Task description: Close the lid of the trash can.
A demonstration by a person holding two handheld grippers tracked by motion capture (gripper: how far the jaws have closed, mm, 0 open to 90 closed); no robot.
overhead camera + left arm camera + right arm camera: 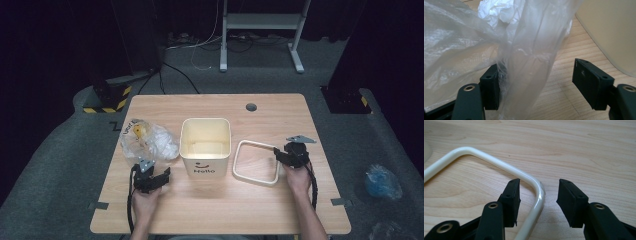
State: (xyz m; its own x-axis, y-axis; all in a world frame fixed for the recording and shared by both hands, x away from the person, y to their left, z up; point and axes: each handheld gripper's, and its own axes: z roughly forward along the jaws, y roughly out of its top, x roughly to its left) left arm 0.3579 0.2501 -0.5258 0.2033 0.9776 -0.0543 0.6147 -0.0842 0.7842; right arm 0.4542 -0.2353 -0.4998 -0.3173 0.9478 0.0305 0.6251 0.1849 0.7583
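On the wooden table (260, 107) there is one cream bin (205, 146), one cream rectangular frame (255, 162) and one clear plastic bag (148, 140) with something yellow inside. There are two grippers, one in each hand.

The bin stands upright in the middle, between the bag at its left and the frame at its right. The frame lies flat on the wood, just beside the bin, and its longer side runs from the near edge towards the far edge of the table.

The left gripper (535, 82) is at the near edge of the bag. Its jaws are wide apart, and a fold of the thin plastic hangs between them, against one jaw; nothing is pinched. The bin wall is close at the side in this view.

The right gripper (539, 200) is at the frame's right side. Its jaws are open with one rounded corner of the frame between them, not clamped.
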